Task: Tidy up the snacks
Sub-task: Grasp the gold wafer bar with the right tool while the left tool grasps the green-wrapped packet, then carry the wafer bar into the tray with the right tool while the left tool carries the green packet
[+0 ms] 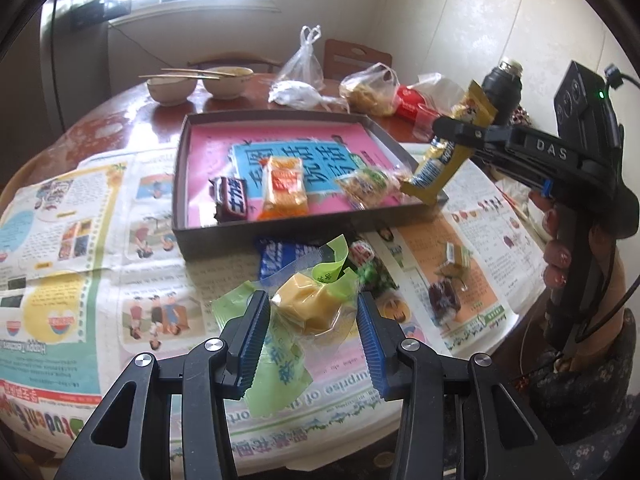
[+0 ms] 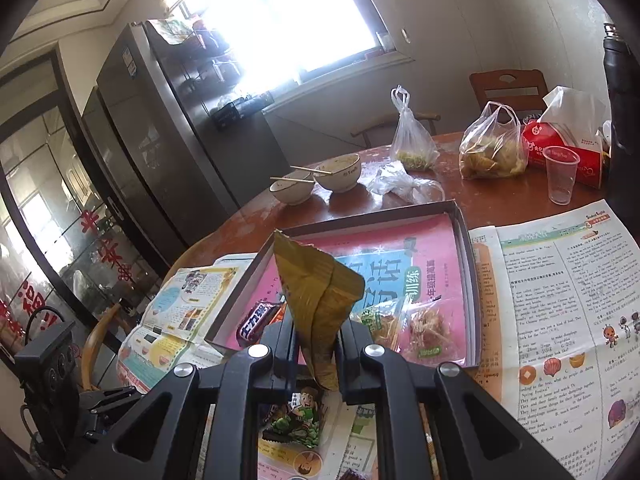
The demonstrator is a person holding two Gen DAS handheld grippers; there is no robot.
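Note:
A shallow dark box tray (image 1: 280,236) with a pink book inside holds a chocolate bar (image 1: 230,200), an orange cracker pack (image 1: 282,188) and a clear snack bag (image 1: 364,186). My left gripper (image 1: 314,312) is open around a yellow cake in a green wrapper (image 1: 308,304) on the newspaper. My right gripper (image 1: 460,134) is shut on a yellow snack packet (image 1: 444,160) and holds it over the tray's near right corner. In the right wrist view the packet (image 2: 320,304) stands between the fingers above the tray (image 2: 464,240).
A blue wrapper (image 1: 280,258), a green-and-red candy (image 1: 362,256) and two small snacks (image 1: 444,296) lie on the newspaper in front of the tray. Behind it are two bowls with chopsticks (image 1: 200,80), plastic bags (image 1: 368,88), a red tissue box (image 2: 560,152), a cup (image 2: 560,176) and a flask (image 1: 502,88).

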